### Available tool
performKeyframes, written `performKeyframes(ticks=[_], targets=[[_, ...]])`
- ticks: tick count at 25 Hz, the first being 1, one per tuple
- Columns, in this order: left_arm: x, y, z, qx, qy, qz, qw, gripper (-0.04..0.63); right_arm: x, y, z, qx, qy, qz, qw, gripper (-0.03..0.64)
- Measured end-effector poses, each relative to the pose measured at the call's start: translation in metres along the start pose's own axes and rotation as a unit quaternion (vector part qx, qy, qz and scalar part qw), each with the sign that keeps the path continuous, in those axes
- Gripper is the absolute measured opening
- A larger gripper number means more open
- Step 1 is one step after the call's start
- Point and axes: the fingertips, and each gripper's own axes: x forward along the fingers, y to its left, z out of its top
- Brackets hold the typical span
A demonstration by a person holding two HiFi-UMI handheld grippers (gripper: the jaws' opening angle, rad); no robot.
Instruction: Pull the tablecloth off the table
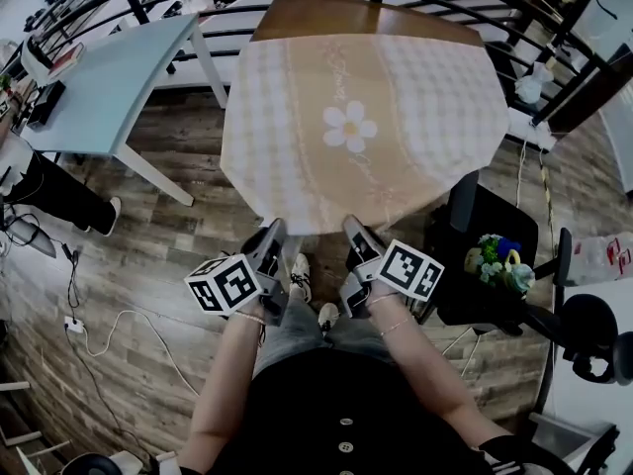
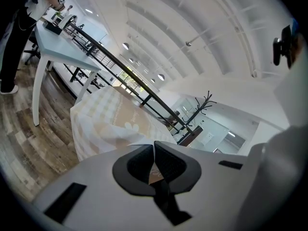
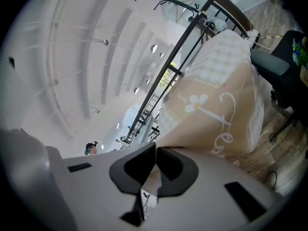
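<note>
The tablecloth lies over the table, covering all but a strip of bare wood along the far edge. Its near hem hangs off the front, where both grippers have it. The left gripper has its fingers clenched on a pinch of beige fabric. The right gripper has its own fingers clamped on the hem in the same way. The two grips sit close together near the middle of that front edge.

The cloth looks thin, light and limp. It sags and folds between the grips and drapes over the corners, so it should slide on the smooth wood with little resistance. Being soft, it will likely bunch rather than travel flat. Holds set wider apart along the hem would probably pull it more evenly. Nothing stands on it, so a steady draw toward the person seems safe; the hanging sides might catch on a table corner.

A white daisy marks the beige centre band, with pale checks to either side. In the right gripper view, large looping letters on the band look like "Tea", though I cannot be sure. A smaller script line beside the flower is too small to read.
</note>
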Motion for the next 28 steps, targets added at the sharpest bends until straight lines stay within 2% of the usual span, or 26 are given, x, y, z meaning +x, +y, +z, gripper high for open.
performKeyframes(ticks=[11, 18, 24, 28], targets=[[-0.013, 0.0, -0.021, -0.003, 0.015, 0.019, 0.9997, 0.017, -0.017, -0.008, -0.022, 0.0, 0.038, -0.003, 0.999, 0.028], [-0.024, 0.012, -0.03, -0.005, 0.025, 0.047, 0.9986, 0.017, -0.018, -0.01, -0.042, 0.003, 0.066, -0.008, 0.998, 0.028], [-0.024, 0.005, -0.041, 0.007, 0.04, 0.037, 0.9985, 0.017, -0.022, -0.025, -0.047, 0.032, 0.063, -0.026, 0.997, 0.028], [-0.023, 0.002, -0.053, 0.002, 0.05, 0.03, 0.9983, 0.017, -0.028, -0.035, -0.05, 0.052, 0.061, -0.036, 0.996, 0.028]])
